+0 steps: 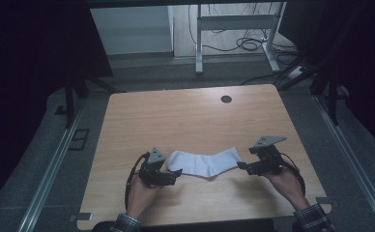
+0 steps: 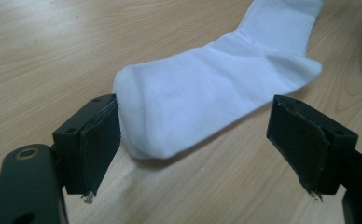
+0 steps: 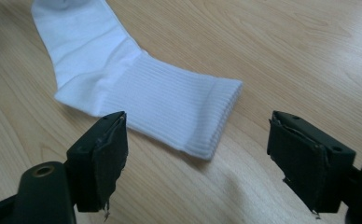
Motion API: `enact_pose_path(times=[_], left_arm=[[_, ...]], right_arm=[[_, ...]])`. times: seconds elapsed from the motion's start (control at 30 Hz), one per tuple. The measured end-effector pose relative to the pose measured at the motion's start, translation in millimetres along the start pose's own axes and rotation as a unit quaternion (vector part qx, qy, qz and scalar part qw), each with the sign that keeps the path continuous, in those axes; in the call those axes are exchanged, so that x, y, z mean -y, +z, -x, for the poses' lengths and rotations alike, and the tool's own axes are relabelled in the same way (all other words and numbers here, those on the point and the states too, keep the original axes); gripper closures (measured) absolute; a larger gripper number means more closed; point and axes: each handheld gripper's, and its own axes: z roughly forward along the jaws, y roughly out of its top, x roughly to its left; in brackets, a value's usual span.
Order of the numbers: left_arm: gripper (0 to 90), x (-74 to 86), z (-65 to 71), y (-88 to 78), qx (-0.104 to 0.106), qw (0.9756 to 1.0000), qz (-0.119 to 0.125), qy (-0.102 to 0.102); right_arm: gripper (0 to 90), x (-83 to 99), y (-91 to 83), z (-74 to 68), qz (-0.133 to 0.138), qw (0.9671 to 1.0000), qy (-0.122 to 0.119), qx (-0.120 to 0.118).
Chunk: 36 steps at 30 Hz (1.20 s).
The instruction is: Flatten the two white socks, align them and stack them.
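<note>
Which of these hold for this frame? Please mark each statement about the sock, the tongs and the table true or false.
1. The white sock lies flat on the wooden table. True.
2. The left tongs are clamped on the sock's toe. False: their jaws stand wide apart, with the toe end lying between them unpinched.
3. The right tongs face the ribbed cuff. True.
4. The right tongs hold the sock lifted off the table. False: their jaws are open and the cuff rests on the wood.
5. A second sock lies at the table's far edge. False: a dark round hole sits there.
</note>
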Motion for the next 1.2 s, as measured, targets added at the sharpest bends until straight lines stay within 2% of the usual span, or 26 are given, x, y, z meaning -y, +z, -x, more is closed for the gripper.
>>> enact_pose_path(times=[0.57, 0.9, 1.2], left_arm=[[14.2, 30.0, -6.6, -31.7, -0.023, 0.9997, -0.002, -0.005], [12.5, 51.9, -13.6, -36.8, -0.037, 0.9992, -0.008, -0.012], [11.6, 62.6, -13.4, -31.5, -0.038, 0.9988, -0.031, 0.002]], right_arm=[[12.6, 16.2, -23.6, -0.1, 0.002, 0.9999, -0.007, 0.008], [10.8, 37.3, -19.5, 5.6, -0.011, 0.9998, -0.002, 0.015], [10.6, 52.9, -9.4, 10.4, -0.023, 0.9995, -0.003, 0.022]])
